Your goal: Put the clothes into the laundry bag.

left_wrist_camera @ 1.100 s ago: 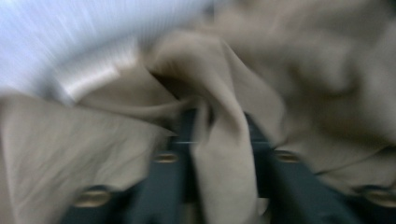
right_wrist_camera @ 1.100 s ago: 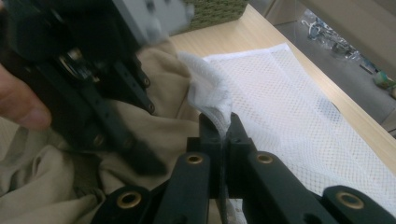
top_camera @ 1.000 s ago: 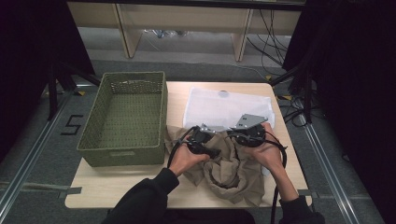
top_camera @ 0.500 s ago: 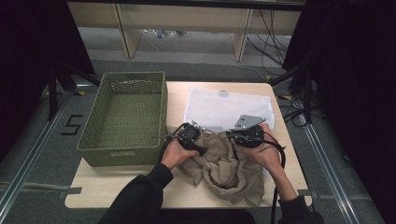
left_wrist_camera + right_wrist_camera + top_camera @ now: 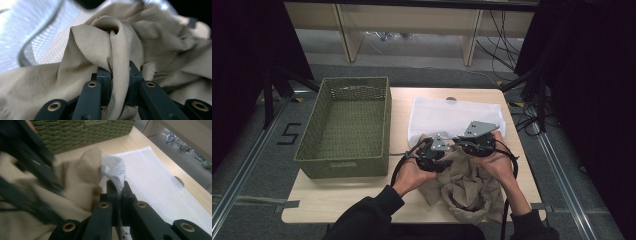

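So the beige garment [image 5: 462,187] is bunched up at the near edge of the tabletop [image 5: 337,200], right under both hands. A fold of it is pinched in the left gripper [image 5: 119,75], whose jaws have just been closing, with the cloth squeezed between the pads. The right gripper [image 5: 119,188] is clamped shut on the lifted near edge of the white mesh laundry bag [image 5: 160,180], so the bag's mouth is being held up just beside the garment.

What the next bit turns on, probably: the bag's opening sits just beyond and to the right of the pinched fold, nearly touching it, and the bag's long axis runs away across the tabletop toward the far edge. The left gripper is the one carrying the cloth, so a short push forward into the mouth looks like the move.

Further out, a green woven basket [image 5: 344,125] is parked to the left, well apart from the bag. Past the tabletop, a grey floor, wooden shelf legs and cables can be made out.
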The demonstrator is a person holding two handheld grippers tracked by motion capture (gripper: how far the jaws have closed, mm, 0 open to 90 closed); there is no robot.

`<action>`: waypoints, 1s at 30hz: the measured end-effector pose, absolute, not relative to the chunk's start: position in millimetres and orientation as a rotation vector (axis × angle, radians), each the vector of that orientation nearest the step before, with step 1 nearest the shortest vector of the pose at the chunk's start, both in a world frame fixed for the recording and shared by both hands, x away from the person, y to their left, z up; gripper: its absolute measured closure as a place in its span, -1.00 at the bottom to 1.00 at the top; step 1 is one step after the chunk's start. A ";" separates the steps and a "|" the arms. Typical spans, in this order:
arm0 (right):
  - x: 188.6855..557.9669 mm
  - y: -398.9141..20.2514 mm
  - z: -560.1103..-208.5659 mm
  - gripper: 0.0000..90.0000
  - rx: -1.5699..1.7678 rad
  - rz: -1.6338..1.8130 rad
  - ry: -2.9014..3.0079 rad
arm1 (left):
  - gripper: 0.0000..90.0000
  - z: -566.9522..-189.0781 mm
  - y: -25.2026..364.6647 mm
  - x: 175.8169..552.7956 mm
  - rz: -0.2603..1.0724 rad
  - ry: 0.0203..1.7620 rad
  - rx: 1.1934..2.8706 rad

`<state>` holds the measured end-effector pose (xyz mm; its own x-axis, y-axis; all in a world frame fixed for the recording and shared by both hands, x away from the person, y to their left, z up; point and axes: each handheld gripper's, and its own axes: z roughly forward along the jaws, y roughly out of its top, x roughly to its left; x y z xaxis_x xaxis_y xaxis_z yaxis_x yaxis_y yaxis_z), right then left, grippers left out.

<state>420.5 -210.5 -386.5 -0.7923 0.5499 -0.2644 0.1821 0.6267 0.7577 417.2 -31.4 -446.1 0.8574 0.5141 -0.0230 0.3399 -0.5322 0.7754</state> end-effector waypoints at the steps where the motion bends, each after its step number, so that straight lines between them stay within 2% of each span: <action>1: 419.8 -210.7 -386.0 0.99 0.580 1.029 2.372 | 0.70 -455.8 -31.7 425.5 0.270 0.656 2.191; 2: 419.4 -211.1 -385.6 0.99 0.589 1.030 2.370 | 0.67 -469.4 -30.9 434.3 0.241 0.739 2.154; 5: 420.9 -212.5 -386.5 0.99 0.578 1.032 2.372 | 0.47 -486.5 -22.9 444.2 0.182 0.766 2.131; 7: 422.1 -213.8 -388.6 0.99 0.587 1.028 2.379 | 0.23 -480.9 -15.4 440.2 0.207 0.786 2.139; 9: 424.2 -215.9 -390.8 0.99 0.598 1.024 2.382 | -0.12 -470.0 -5.3 431.8 0.242 0.804 2.140; 13: 423.2 -217.7 -391.8 0.99 0.613 1.018 2.386 | -0.51 -449.9 19.1 417.3 0.343 0.855 2.164; 15: 422.7 -216.7 -391.0 0.99 0.600 1.019 2.385 | -0.65 -452.2 29.7 413.6 0.330 0.914 2.187; 19: 421.2 -213.0 -391.1 0.99 0.601 1.012 2.388 | -0.65 -476.5 32.9 416.6 0.270 0.899 2.259; 21: 422.1 -210.8 -392.0 0.99 0.587 1.008 2.396 | -0.63 -490.8 30.2 423.7 0.182 0.945 2.221; 22: 421.8 -209.9 -392.5 0.99 0.589 1.002 2.401 | -0.55 -494.1 30.1 427.4 0.118 0.965 2.202; 23: 422.1 -209.2 -393.4 0.99 0.578 1.002 2.403 | -0.15 -496.6 30.9 431.1 0.074 0.936 2.162; 25: 422.0 -208.7 -395.3 0.99 0.594 0.997 2.410 | 0.42 -493.6 27.8 426.6 0.139 0.916 2.110; 27: 423.6 -209.5 -396.1 0.99 0.600 0.996 2.411 | 0.68 -481.7 22.7 415.7 0.277 0.844 2.124; 28: 423.8 -209.7 -396.2 0.99 0.599 0.997 2.410 | 0.75 -473.8 19.0 408.9 0.329 0.803 2.125; 30: 424.1 -210.5 -396.2 0.99 0.593 0.996 2.408 | 0.87 -459.0 8.1 397.3 0.310 0.730 2.072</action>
<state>424.1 -210.5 -396.2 -0.7991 0.5466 -0.2505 0.2098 0.6439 0.7358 397.3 8.1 -459.0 0.7950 0.6042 -0.0531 0.3812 -0.4296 0.8186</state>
